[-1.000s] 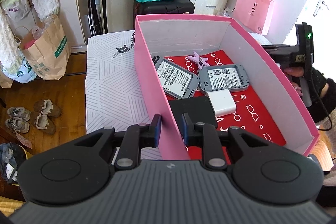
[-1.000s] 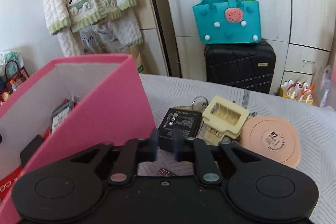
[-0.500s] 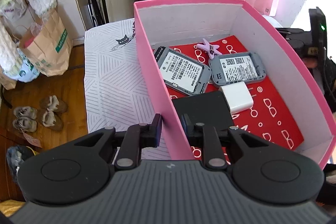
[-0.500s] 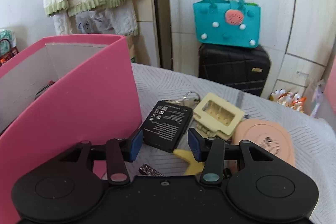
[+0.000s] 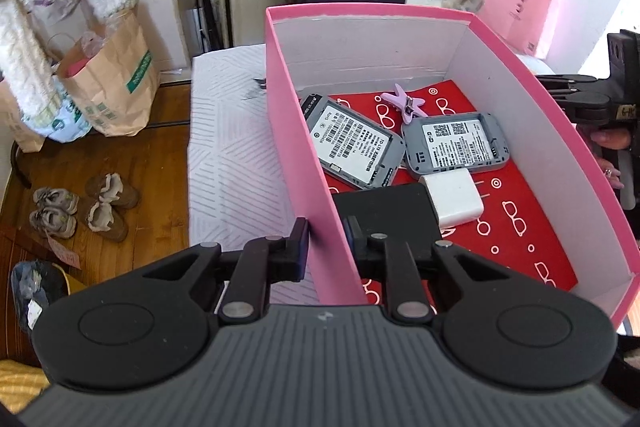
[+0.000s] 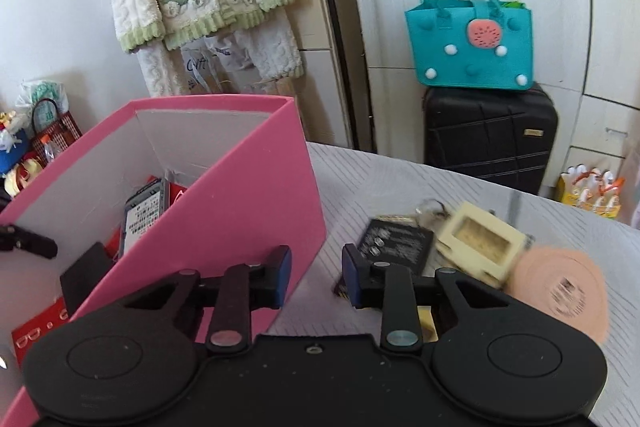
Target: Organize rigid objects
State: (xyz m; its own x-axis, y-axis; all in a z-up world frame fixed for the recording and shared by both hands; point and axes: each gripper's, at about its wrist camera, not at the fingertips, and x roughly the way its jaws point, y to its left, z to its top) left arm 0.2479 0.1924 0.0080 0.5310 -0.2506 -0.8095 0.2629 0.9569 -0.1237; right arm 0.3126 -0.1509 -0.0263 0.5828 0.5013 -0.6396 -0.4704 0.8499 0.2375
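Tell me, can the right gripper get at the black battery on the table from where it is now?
Probably yes. The right gripper is open, and the black battery lies just ahead, off its right finger, nothing between them. The pink box stands to the left, clear of that path.

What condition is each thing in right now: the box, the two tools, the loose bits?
pink box: lidless, wall between left jaws
left gripper: shut on the box wall
right gripper: open, empty
black battery: flat on table, outside box
grey devices: in box, backs open
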